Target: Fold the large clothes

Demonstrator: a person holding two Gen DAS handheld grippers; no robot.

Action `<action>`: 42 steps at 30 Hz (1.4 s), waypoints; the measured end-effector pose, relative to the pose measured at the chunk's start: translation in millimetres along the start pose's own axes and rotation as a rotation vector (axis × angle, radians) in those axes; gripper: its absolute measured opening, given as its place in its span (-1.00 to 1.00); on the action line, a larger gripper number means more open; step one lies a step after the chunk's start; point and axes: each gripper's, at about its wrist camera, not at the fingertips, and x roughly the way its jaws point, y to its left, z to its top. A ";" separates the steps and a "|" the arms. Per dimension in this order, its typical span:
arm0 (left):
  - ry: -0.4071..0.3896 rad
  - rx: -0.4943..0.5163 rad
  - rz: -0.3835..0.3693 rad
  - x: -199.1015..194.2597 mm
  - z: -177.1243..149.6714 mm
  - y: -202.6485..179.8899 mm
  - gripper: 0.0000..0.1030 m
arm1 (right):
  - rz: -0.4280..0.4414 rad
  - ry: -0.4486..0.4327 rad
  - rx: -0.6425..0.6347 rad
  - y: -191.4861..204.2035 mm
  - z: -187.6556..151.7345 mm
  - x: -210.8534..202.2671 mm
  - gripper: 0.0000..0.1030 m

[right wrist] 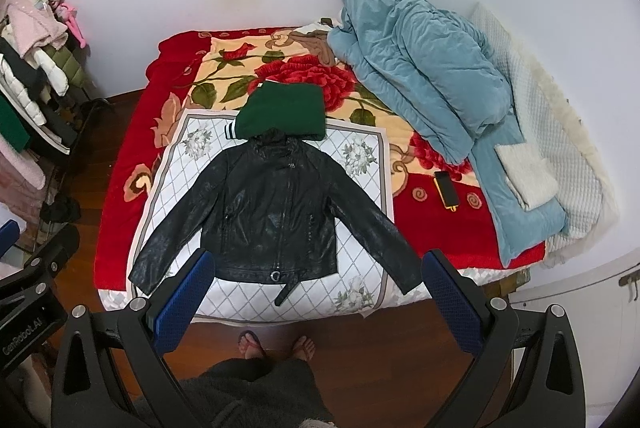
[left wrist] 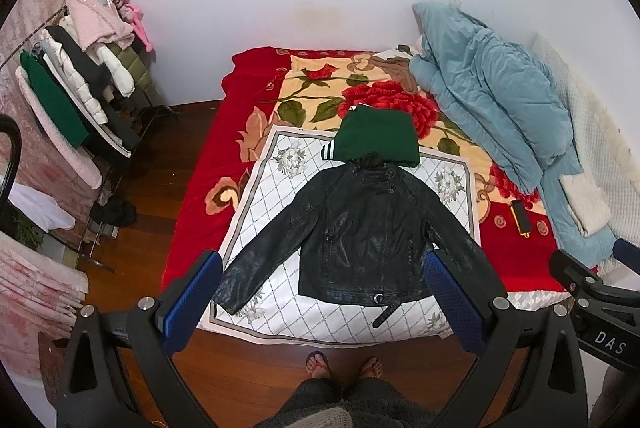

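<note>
Black jacket (left wrist: 362,232) lies flat and face up on a white mat (left wrist: 280,167) with grey flowers and a diamond pattern. Its sleeves are spread out to both sides and its belt hangs loose at the bottom edge. I see the mat sitting on a big red blanket (left wrist: 192,195) with roses that covers the bed. A folded green garment (left wrist: 376,137) rests just past the jacket's collar and touches it.

On the far side of the bed a blue quilt (left wrist: 488,95) is bunched up in a heap, with a white knobbly cover (right wrist: 560,131) beside it. A dark phone with a yellow edge (right wrist: 446,189) lies on the red blanket, near the quilt.

My left gripper (left wrist: 320,308) hangs above the near end of the bed with its blue pads wide apart and nothing between them. My right gripper (right wrist: 316,302) is the same, jaws wide apart and holding nothing.

The floor is dark wood (left wrist: 152,167). A clothes rack (left wrist: 80,79) full of coats stands by the plain pale wall. I can see the person's feet in sandals (left wrist: 344,366) on the floor at the bed's edge
</note>
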 end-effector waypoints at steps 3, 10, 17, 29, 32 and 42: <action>0.007 0.010 0.001 17.4 3.8 2.8 1.00 | -0.016 0.007 0.013 1.7 4.1 15.7 1.00; -0.030 0.041 0.068 100.8 15.5 -13.2 1.00 | 0.002 0.045 0.177 -37.1 7.3 123.0 1.00; -0.002 0.082 0.224 246.4 15.8 -59.3 1.00 | 0.056 0.266 0.510 -141.3 -39.7 341.4 0.25; 0.317 0.145 0.286 508.1 -72.8 -124.5 1.00 | 0.192 0.403 1.313 -275.9 -253.8 637.8 0.36; 0.359 0.184 0.250 553.5 -82.2 -152.5 1.00 | 0.198 0.305 1.509 -295.8 -295.0 672.4 0.36; 0.362 0.291 0.185 608.5 -92.3 -219.2 1.00 | 0.029 0.027 1.717 -299.3 -272.3 678.0 -0.54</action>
